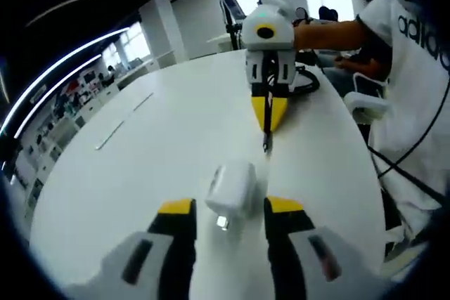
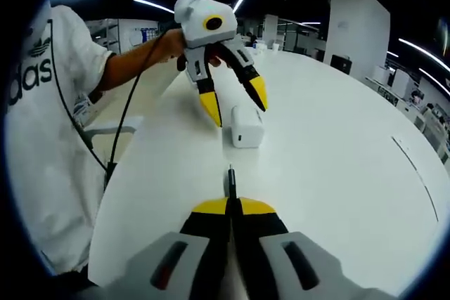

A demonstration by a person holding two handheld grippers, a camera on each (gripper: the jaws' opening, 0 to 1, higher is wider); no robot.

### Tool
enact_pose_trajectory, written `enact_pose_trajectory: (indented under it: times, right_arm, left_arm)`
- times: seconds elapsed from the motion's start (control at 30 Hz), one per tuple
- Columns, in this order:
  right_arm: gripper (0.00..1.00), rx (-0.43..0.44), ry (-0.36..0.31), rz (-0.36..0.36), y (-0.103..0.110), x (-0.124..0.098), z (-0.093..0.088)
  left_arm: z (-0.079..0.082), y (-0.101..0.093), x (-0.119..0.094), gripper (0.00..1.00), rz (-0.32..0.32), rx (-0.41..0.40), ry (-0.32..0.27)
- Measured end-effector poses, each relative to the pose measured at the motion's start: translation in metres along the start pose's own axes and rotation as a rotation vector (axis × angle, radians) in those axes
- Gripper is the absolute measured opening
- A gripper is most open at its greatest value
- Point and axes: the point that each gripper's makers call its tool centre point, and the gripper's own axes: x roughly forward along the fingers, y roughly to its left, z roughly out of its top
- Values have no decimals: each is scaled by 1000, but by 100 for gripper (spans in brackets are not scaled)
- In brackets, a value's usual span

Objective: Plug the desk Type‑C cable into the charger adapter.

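Right gripper (image 2: 230, 205), clamped on the cable plug (image 2: 230, 179), points straight at the charger's (image 2: 246, 126) near port; left gripper (image 1: 230, 205) open astride it.

White T-shirt (image 1: 415, 54) bears black "adida", cut off at the edge; in the right gripper view, "adas" partly readable.

Right tongs (image 2: 230, 205) pinch cable plug (image 2: 230, 180) near charger adapter (image 2: 246, 126).

The cable (image 2: 230, 182) is hidden behind its plug tip, pinched inside the right hand-held gripper (image 2: 230, 206).
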Motion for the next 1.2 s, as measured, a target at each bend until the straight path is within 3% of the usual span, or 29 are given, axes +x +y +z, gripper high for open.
enact_pose_trajectory:
  times: [0.43,0.93,1.2]
  right_arm:
    - [2,-3,22,-14,-2,4,4]
    - [2,9,36,-30,-3,5,4]
    - [2,11,36,-32,-4,7,6]
  left_arm:
    - [0,-3,5,34,-84,33,44]
    - [2,-1,9,25,-121,66,17]
    - [0,0,11,24,-143,-11,7]
